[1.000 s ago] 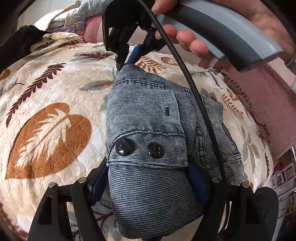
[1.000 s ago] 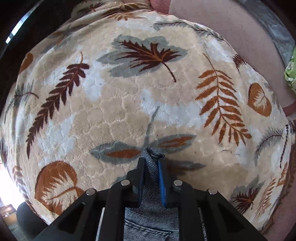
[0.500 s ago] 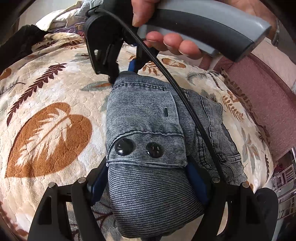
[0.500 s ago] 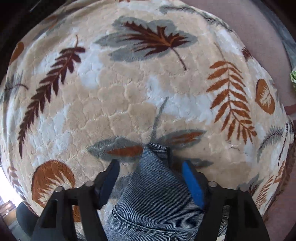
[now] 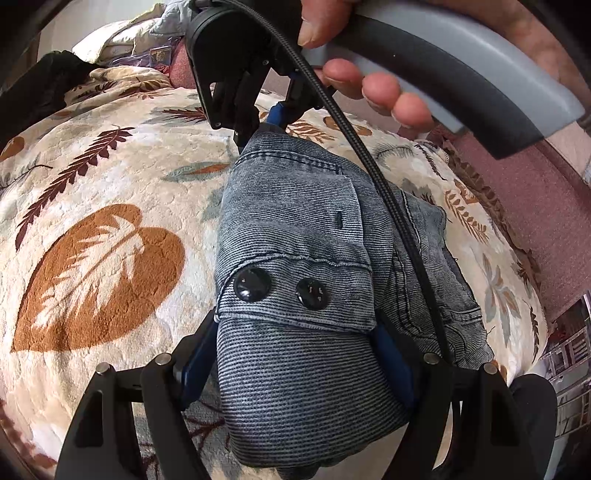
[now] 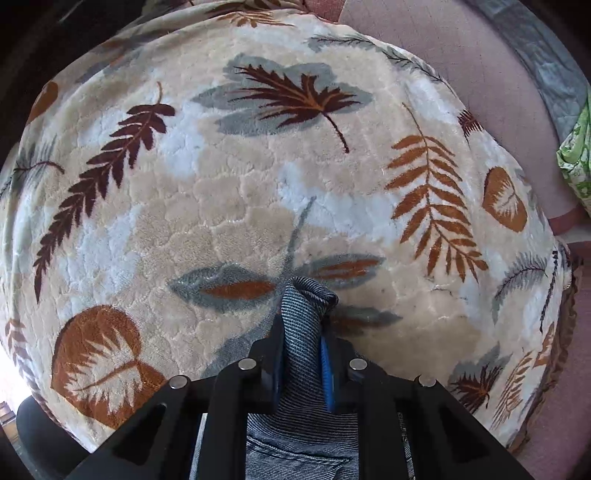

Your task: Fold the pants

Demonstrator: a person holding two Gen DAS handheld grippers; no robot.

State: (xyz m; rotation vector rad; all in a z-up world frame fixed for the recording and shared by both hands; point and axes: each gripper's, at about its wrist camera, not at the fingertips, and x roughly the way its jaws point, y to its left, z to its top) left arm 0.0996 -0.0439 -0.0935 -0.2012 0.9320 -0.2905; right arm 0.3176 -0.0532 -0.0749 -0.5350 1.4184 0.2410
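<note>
The grey-blue denim pants (image 5: 295,229) lie folded into a thick bundle on a leaf-patterned blanket (image 5: 110,184), with two black buttons on the top flap. My left gripper (image 5: 295,354) clasps the near end of the bundle, a pad pressed on each side. My right gripper (image 5: 258,125), held by a hand (image 5: 369,88), points steeply down at the far end. In the right wrist view its jaws are closing, and the right gripper (image 6: 301,332) pinches a bunched corner of the pants (image 6: 306,295) just above the blanket (image 6: 258,184).
A pink bed surface (image 5: 517,206) borders the blanket on the right. Pillows and bedding (image 5: 122,33) pile up at the far back, with a dark cloth (image 5: 37,85) at the far left. A green patterned cloth (image 6: 576,155) lies at the right edge.
The right gripper let go of the far edge of the pants, stood open around it half a second ago, and has now closed on it again. The left gripper kept its hold.
</note>
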